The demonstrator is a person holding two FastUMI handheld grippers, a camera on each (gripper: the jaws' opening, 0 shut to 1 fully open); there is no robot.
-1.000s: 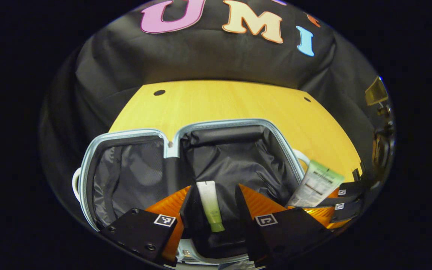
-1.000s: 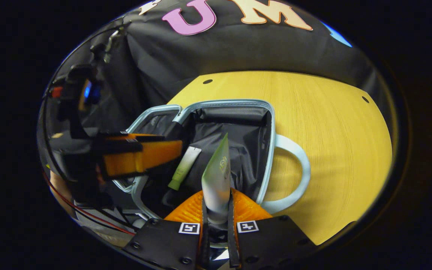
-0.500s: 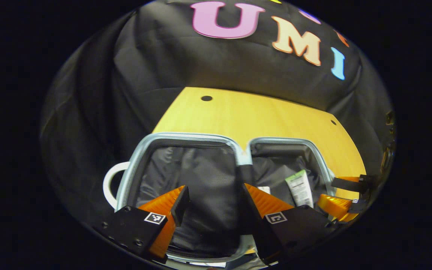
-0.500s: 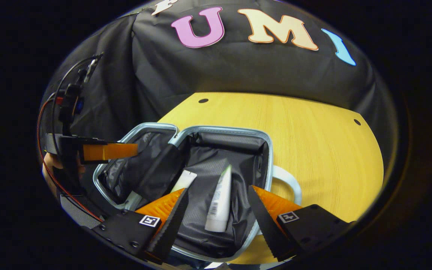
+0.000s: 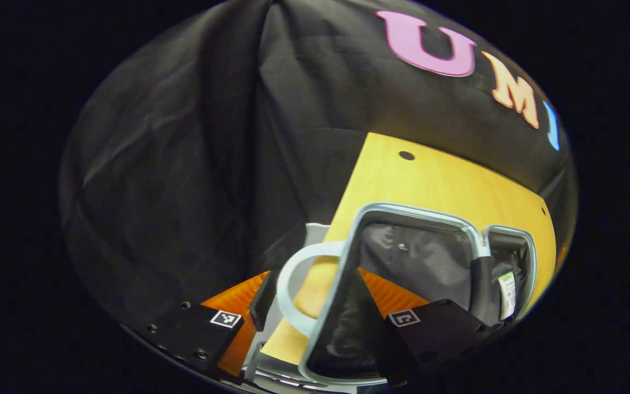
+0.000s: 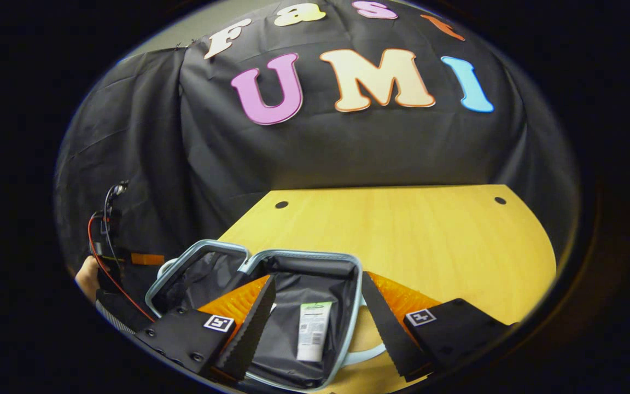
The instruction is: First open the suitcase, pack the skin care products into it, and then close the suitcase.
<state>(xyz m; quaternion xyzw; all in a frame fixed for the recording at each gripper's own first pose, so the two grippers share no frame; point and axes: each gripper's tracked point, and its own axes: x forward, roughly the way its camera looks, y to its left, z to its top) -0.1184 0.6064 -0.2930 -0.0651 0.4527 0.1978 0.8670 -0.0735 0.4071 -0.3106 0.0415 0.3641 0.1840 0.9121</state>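
A: Now, suitcase (image 6: pixel 348 273): lies open on the table (image 6: pixel 430 235), one tube (image 6: pixel 312 331) flat in its right half.

B: Right gripper (image 6: pixel 318 323), above that half: jaws wide, empty. Left gripper (image 5: pixel 315 306), by the handle (image 5: pixel 293 290): wide, empty, likely placed to swing the lid shut.

Pale-blue suitcase (image 6: pixel 354 298) open flat on table, black-lined, white tube (image 6: pixel 313 330) lying inside

Open suitcase (image 6: pixel 351 306) on wooden table (image 6: pixel 435 241), white tube (image 6: pixel 311 331) lying in its near half, right gripper (image 6: pixel 318 320) spread wide above, left gripper (image 6: pixel 145 259) at far left.
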